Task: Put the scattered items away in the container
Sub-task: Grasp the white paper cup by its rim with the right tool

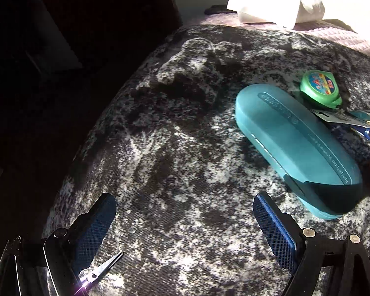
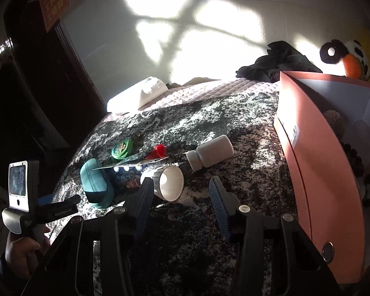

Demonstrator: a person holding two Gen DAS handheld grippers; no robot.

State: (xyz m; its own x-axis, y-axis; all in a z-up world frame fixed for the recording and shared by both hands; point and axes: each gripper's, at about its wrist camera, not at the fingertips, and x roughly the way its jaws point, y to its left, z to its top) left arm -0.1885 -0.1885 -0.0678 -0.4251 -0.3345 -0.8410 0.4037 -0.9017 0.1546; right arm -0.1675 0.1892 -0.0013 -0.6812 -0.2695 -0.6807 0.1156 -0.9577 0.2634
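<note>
Mottled blanket (image 1: 185, 162) under both grippers, left (image 1: 185, 212) and right (image 2: 181, 185), jaws parted, grasping nothing

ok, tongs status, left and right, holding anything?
Left tongs: open wide, nothing between the pads, teal case ahead to the right.
Right tongs: open, empty, white cup just beyond the tips.

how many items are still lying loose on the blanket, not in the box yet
7 that I can make out: a teal case, green tape measure, red funnel, blister pack, white cup, white bottle, and small scissors nearest. More may be hidden.
</note>
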